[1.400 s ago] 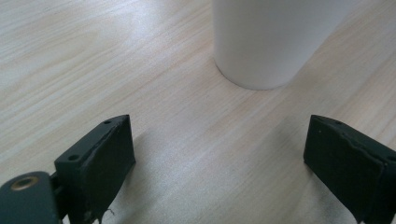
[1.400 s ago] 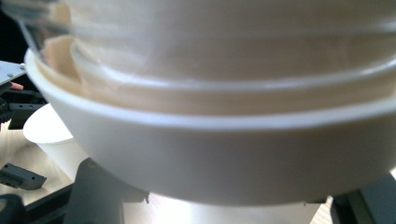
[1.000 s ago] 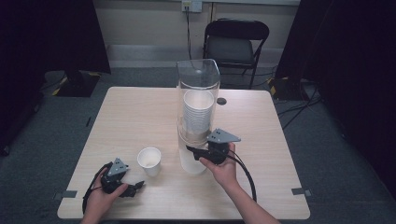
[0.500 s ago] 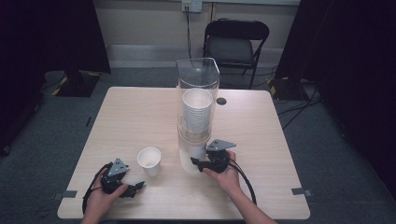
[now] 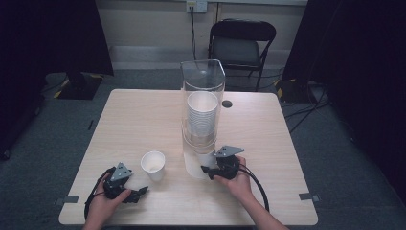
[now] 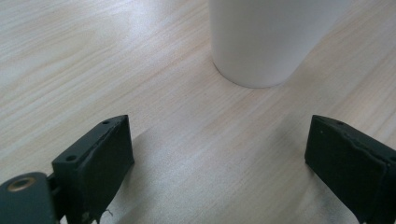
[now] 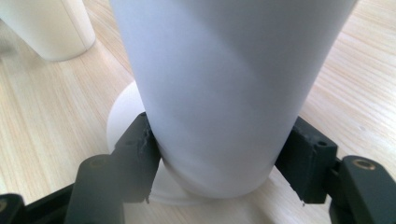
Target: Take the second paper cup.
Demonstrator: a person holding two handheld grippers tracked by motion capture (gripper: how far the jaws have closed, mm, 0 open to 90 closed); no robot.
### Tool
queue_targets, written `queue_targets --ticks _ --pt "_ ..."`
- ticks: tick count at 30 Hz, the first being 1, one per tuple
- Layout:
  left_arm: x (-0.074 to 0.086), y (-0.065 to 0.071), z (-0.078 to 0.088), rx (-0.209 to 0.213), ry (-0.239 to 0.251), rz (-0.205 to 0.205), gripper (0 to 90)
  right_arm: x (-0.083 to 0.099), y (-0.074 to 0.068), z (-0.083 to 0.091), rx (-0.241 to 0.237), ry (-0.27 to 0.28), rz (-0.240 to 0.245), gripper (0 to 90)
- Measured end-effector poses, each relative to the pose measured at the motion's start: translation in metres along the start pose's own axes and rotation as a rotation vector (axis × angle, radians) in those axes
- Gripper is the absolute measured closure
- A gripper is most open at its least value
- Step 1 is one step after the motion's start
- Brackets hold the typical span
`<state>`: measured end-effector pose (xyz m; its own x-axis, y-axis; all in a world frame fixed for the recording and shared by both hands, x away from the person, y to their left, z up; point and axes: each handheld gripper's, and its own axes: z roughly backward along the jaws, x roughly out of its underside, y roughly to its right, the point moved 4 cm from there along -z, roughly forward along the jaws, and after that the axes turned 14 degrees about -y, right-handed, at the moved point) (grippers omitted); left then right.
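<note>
A cup dispenser tube (image 5: pixel 202 86) is standing upright near the middle of the table (image 5: pixel 143 115), with a stack of cups (image 5: pixel 201 117) sitting inside it. The lowest cup (image 7: pixel 224 93) is hanging out beneath the tube, just above the dispenser base (image 7: pixel 123 116), between the pads of the right gripper (image 5: pixel 210 170). A single cup (image 5: pixel 153 165) is standing on the table to the left of the dispenser. The left gripper (image 5: pixel 139 192) is lying nearer the front edge, just beside that single cup. A chair (image 5: pixel 242 45) is standing behind the table.
</note>
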<state>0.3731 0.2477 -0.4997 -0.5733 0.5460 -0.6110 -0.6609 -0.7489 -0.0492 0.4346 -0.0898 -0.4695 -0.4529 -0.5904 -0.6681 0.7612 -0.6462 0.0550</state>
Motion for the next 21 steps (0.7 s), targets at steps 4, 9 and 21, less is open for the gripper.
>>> queue_targets --ticks 4,9,21 --pt "0.0 0.0 0.0 0.0 0.0 0.0 7.3 0.007 0.006 0.002 0.01 -0.027 0.007 35.5" --pt "0.0 0.0 0.0 0.0 0.0 0.0 7.3 0.016 0.015 0.009 0.025 -0.029 -0.003 35.4" --pt "0.0 0.0 0.0 0.0 -0.001 0.001 7.3 0.03 0.036 0.017 0.07 -0.038 -0.048 35.2"
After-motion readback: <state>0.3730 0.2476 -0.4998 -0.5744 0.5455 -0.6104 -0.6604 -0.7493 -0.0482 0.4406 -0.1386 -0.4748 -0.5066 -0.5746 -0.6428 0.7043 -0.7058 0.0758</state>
